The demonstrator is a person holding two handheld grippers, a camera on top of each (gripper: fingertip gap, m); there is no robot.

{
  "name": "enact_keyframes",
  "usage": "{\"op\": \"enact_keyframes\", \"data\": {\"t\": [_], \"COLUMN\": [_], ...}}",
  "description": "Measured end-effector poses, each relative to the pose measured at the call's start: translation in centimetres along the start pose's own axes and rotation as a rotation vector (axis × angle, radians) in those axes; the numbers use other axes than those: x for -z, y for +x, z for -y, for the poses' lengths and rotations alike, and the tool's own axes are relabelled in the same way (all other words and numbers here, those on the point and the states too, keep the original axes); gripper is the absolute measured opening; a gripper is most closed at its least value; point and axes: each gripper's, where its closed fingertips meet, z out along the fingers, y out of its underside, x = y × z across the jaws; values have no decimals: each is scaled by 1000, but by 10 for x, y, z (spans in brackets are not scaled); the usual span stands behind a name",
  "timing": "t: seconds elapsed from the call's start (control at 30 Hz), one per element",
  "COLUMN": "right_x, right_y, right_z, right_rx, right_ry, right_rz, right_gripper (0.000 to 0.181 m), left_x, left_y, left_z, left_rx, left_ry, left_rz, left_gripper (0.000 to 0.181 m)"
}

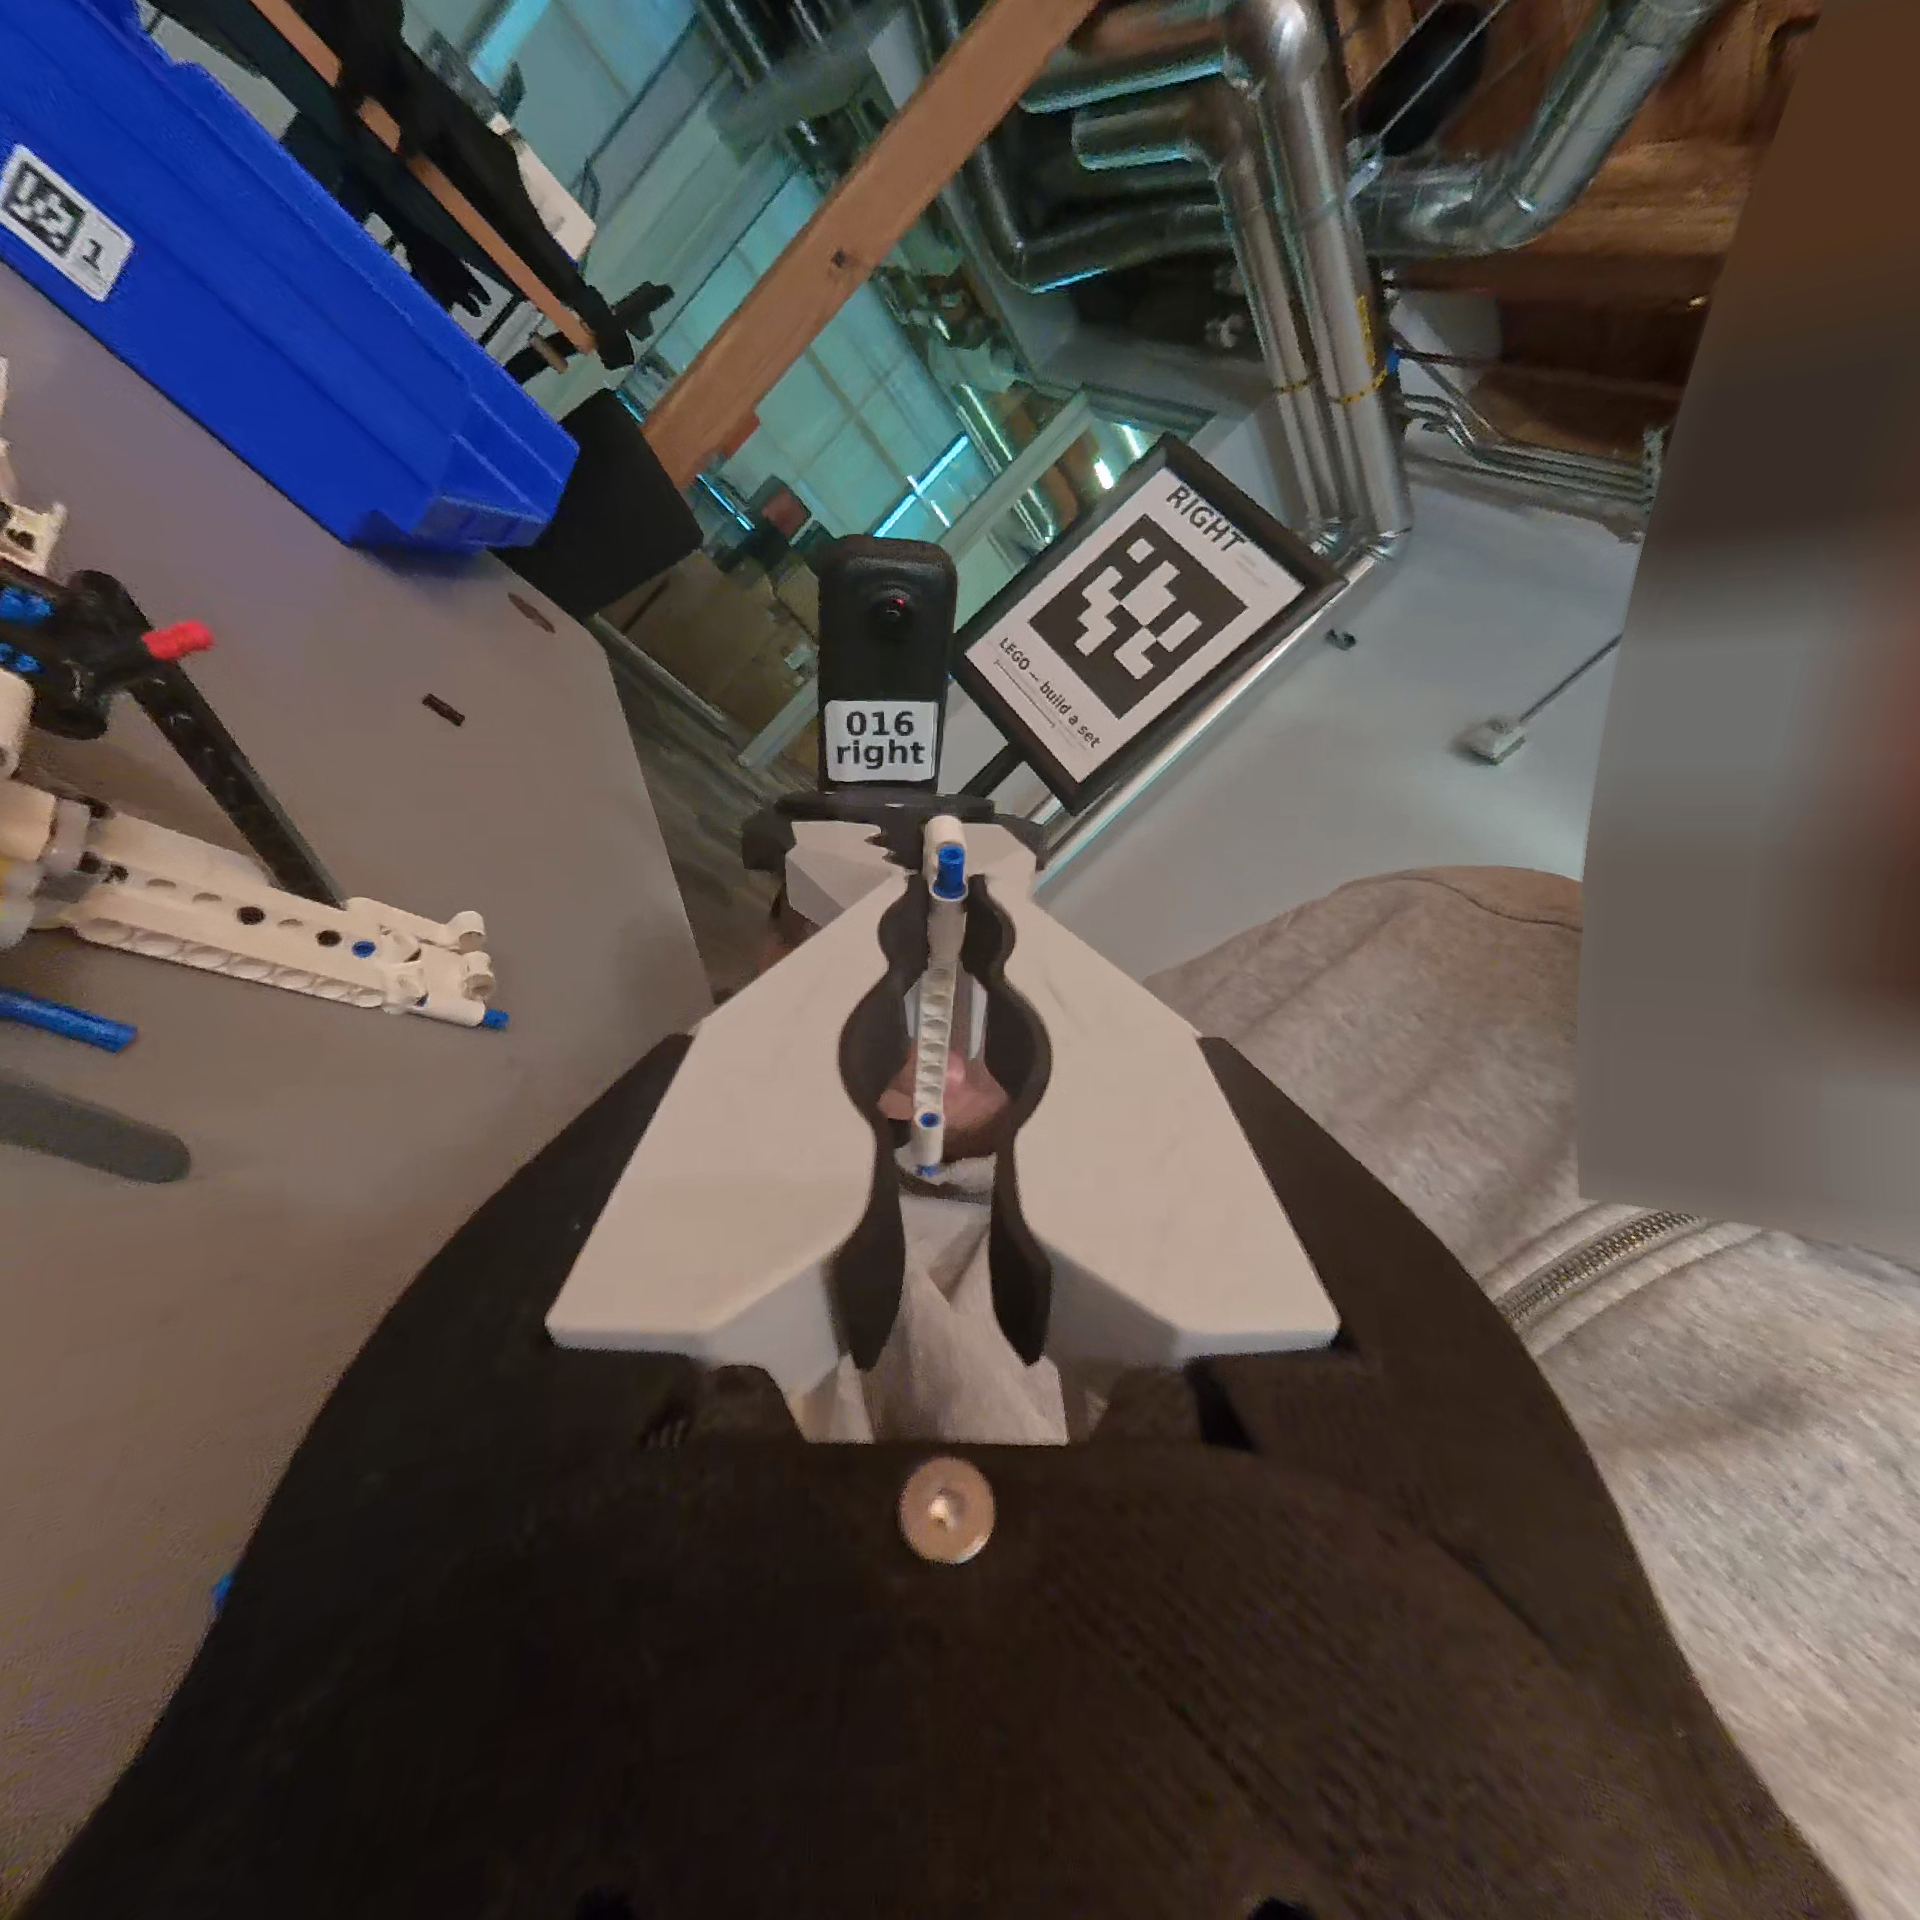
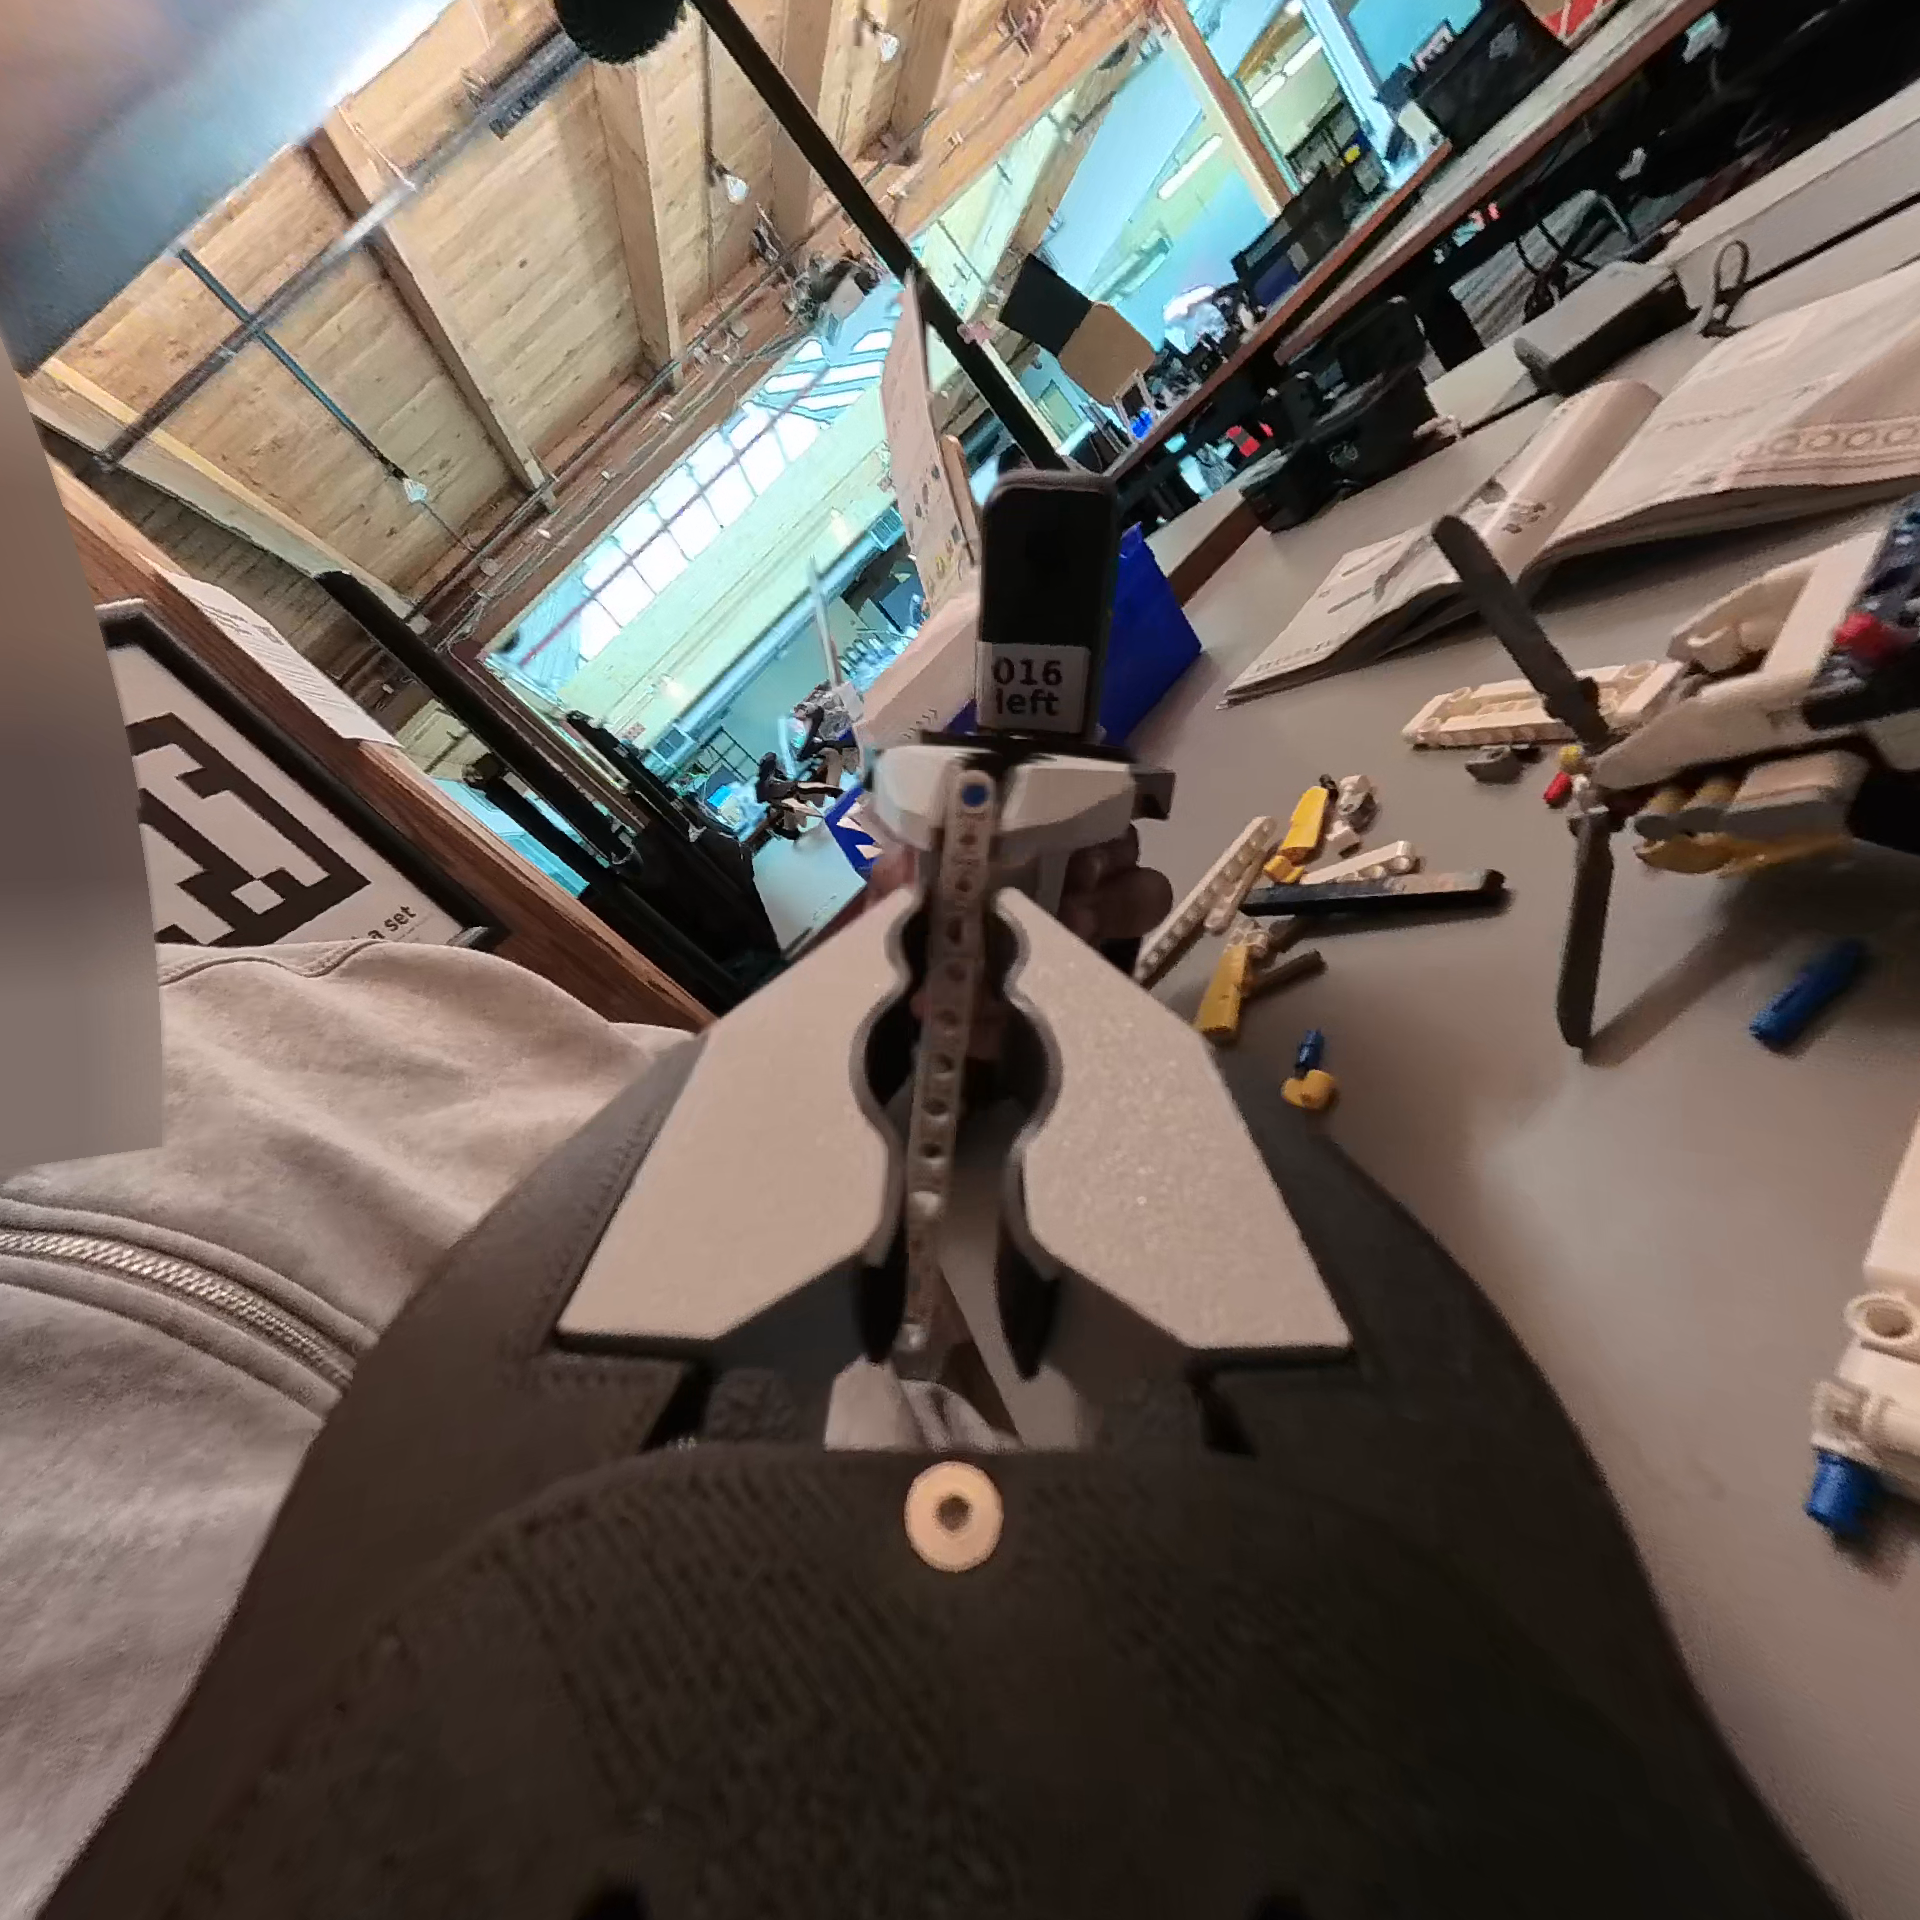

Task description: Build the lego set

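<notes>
A long white holed beam (image 1: 932,1013) with blue pins (image 1: 945,871) runs between the fingers of my left gripper (image 1: 940,904), which is shut on it. Its far end reaches my right gripper (image 1: 902,844), which faces me close by. In the right wrist view the same beam (image 2: 948,1049) lies between the pads of my right gripper (image 2: 961,914), shut on it, and its blue-pinned tip sits at the left gripper (image 2: 982,805) opposite. Both grippers are held in the air beside the grey table (image 1: 343,1195). The partly built white and black model (image 1: 239,914) lies on it, and it also shows in the right wrist view (image 2: 1714,748).
Loose yellow, white and black pieces (image 2: 1299,862) and an open instruction booklet (image 2: 1662,447) lie on the table (image 2: 1558,1195). A blue bin (image 1: 281,312) stands at the back. A blue axle (image 1: 62,1018) lies near the model. A person's grey hoodie (image 1: 1455,1091) is close behind the grippers. The grippers are tip to tip, or close to it.
</notes>
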Motion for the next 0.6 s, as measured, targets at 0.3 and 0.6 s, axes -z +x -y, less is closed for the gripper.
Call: {"op": "enact_keyframes", "data": {"t": [0.3,0.6], "right_x": [1,2], "right_y": [9,18], "right_z": [-3,-6], "right_rx": [-51,-91], "right_ry": [-9,-26], "right_rz": [-27,-65], "right_gripper": [5,5], "left_x": [2,3], "left_y": [-10,-19], "left_z": [-1,-1], "left_rx": [37,4], "left_ry": [11,15], "left_rz": [29,110], "left_gripper": [5,4]}}
